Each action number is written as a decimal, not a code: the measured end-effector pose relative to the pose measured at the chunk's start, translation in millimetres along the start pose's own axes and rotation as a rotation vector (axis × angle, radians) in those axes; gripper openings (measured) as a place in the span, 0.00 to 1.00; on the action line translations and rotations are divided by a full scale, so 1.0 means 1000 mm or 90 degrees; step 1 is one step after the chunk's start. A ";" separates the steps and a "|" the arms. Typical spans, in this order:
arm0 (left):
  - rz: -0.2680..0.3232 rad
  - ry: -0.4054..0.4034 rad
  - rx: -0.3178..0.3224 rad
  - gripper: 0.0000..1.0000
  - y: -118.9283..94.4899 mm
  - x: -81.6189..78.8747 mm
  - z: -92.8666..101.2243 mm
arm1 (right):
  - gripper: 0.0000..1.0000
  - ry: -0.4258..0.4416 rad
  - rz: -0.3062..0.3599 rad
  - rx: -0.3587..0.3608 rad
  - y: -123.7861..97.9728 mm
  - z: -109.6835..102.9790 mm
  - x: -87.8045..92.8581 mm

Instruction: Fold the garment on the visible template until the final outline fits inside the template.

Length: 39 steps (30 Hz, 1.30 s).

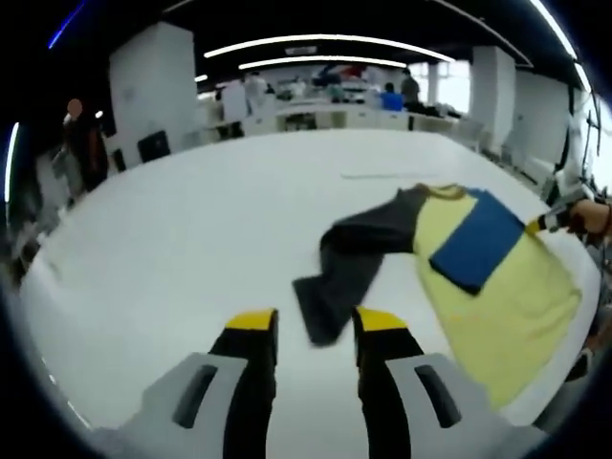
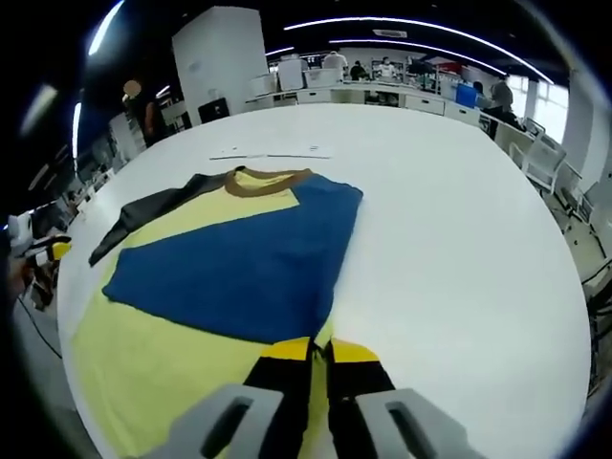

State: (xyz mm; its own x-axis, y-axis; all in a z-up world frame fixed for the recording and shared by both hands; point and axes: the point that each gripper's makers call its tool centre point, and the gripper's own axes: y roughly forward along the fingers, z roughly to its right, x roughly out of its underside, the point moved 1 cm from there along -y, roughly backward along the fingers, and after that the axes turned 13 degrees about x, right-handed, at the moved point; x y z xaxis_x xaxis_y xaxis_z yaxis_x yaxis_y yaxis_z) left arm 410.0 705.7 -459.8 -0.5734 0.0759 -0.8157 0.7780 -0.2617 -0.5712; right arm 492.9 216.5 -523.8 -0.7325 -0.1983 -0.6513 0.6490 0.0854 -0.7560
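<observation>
**Right gripper pinching the blue sleeve, left gripper open above the dark sleeve**

In the left gripper view, your left gripper (image 1: 316, 327) hovered over the white table (image 1: 191, 249) with its yellow-tipped jaws apart and nothing between them. The cuff of the dark sleeve (image 1: 335, 277) lay flat just ahead of the jaws, slightly toward the right jaw. That sleeve ran up and to the right of the gripper into the yellow garment (image 1: 497, 306), which spread out to the right, close to the table edge. A blue sleeve (image 1: 475, 241) was folded across the yellow body, ahead and well to the right of your jaws. At the far right of that view your right gripper (image 1: 535, 226) showed by the blue fabric, a hand (image 1: 591, 216) behind it.

In the right gripper view, the dark sleeve (image 2: 153, 218) stretched away to the far left, and the yellow garment (image 2: 163, 335) lay left of and beneath the gripper. The blue sleeve (image 2: 244, 258) lay folded over it directly ahead. Your right gripper (image 2: 319, 350) had its jaws drawn nearly together, pinching the near edge of the blue sleeve. To the right of it the table (image 2: 459, 249) stretched away, white.
</observation>
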 end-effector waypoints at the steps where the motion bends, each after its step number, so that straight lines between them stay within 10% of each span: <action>1: -0.006 0.001 0.000 0.30 0.002 0.001 -0.001 | 0.01 0.001 0.000 0.001 0.000 0.000 0.000; 39: -0.079 -0.086 0.001 0.12 0.066 0.033 -0.001 | 0.01 -0.007 0.003 0.005 0.011 0.007 -0.002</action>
State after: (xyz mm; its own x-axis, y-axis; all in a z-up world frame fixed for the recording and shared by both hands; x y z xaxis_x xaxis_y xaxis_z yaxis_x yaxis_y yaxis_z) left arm 442.9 691.9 -524.2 -0.6940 -0.0219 -0.7197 0.6992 -0.2592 -0.6663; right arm 503.1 210.6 -530.0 -0.7272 -0.2091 -0.6538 0.6537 0.0793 -0.7526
